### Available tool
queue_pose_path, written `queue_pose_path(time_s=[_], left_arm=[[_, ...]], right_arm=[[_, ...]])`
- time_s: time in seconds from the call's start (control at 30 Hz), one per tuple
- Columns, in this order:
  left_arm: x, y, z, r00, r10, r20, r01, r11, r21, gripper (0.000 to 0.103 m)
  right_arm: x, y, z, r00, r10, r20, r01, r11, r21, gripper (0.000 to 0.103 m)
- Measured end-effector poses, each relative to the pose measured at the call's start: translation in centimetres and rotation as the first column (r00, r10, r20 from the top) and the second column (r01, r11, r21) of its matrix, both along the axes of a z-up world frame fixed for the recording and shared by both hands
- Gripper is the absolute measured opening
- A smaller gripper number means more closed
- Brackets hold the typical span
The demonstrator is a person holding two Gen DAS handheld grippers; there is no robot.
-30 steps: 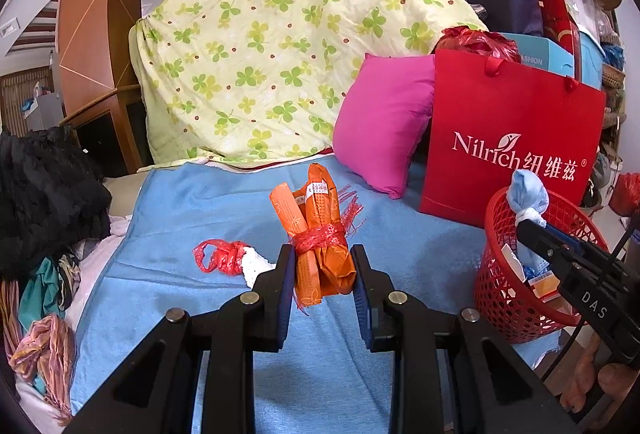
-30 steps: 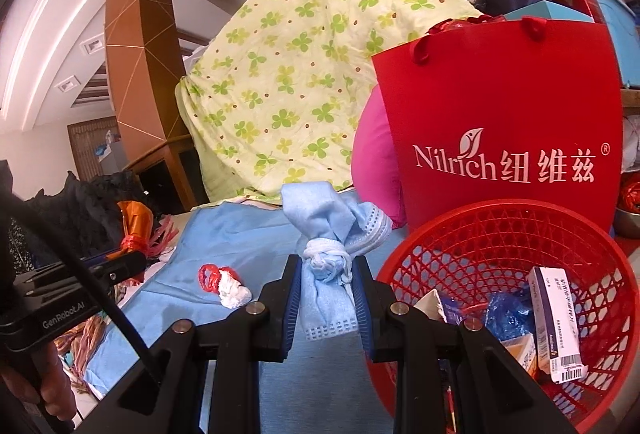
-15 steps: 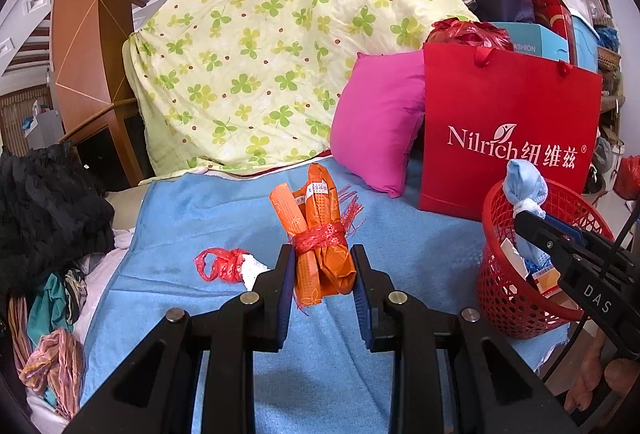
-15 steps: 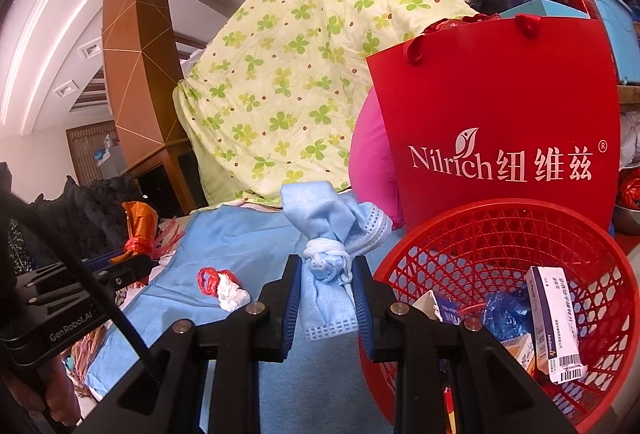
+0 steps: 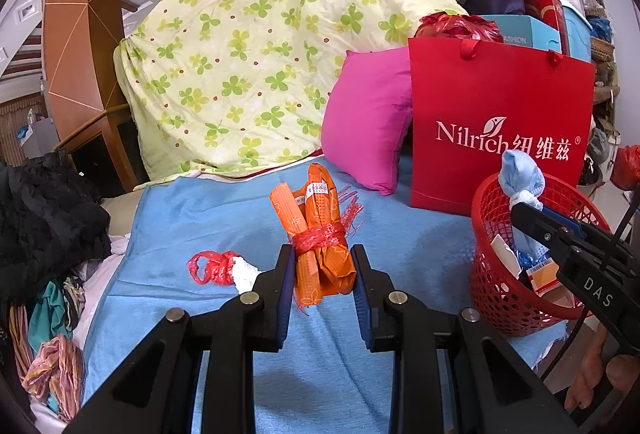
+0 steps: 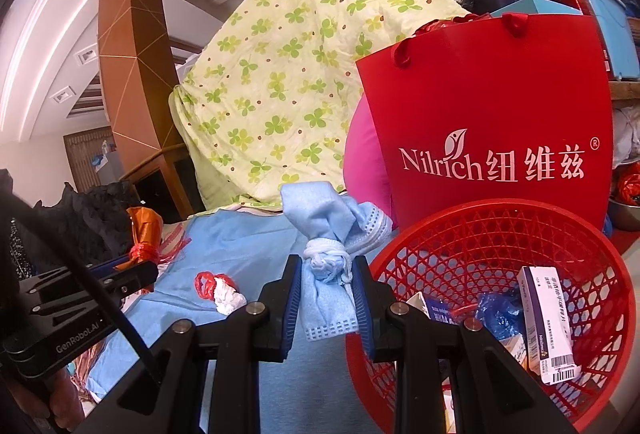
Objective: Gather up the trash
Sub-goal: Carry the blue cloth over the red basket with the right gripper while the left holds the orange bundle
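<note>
Left-wrist view: the orange bundle (image 5: 320, 230), wrappers tied round the middle with red string, stands upright at the centre, clamped between the left tongs (image 5: 322, 274), whose blue pads press on its lower half. At 9 o'clock from it a small red-and-white wad (image 5: 222, 268) lies on the blue bedsheet (image 5: 200, 210). At 3 o'clock sits the red basket (image 5: 486, 286), with the right tongs reaching over it from the frame's edge.

Right-wrist view: the right tongs (image 6: 326, 294) grip a knotted blue mask bundle (image 6: 330, 254) (its white loops wound round the waist), held just left of the basket (image 6: 460, 238) rim and not yet over it. Inside the basket lie a white box (image 6: 548, 318) with a barcode and blue wrappers (image 6: 498, 314). Behind, at 12 o'clock, a red bag (image 6: 492, 106) stands upright against a pink pillow (image 6: 364, 162), and a clover quilt (image 6: 288, 82) is heaped at 11 o'clock.
</note>
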State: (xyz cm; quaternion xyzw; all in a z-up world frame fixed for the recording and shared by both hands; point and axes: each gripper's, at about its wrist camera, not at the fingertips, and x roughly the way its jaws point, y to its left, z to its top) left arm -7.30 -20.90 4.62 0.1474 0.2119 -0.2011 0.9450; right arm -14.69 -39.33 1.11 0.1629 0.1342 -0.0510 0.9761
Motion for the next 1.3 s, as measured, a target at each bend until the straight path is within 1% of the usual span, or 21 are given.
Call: queue_pose_path(time_s=[0.67, 1.3], left_arm=[[-0.4, -1.0, -0.3, 0.999, -0.033, -0.001, 0.033, 0.999, 0.023, 0.029], [-1.0, -1.7, -0.4, 0.998, -0.062, 0.001, 0.062, 0.997, 0.041, 0.029]], right_arm=[[-0.9, -1.5, -0.1, 0.999, -0.039, 0.011, 0.039, 0.999, 0.035, 0.027], [-1.9, -1.6, 0.0, 0.998, -0.068, 0.015, 0.067, 0.997, 0.048, 0.027]])
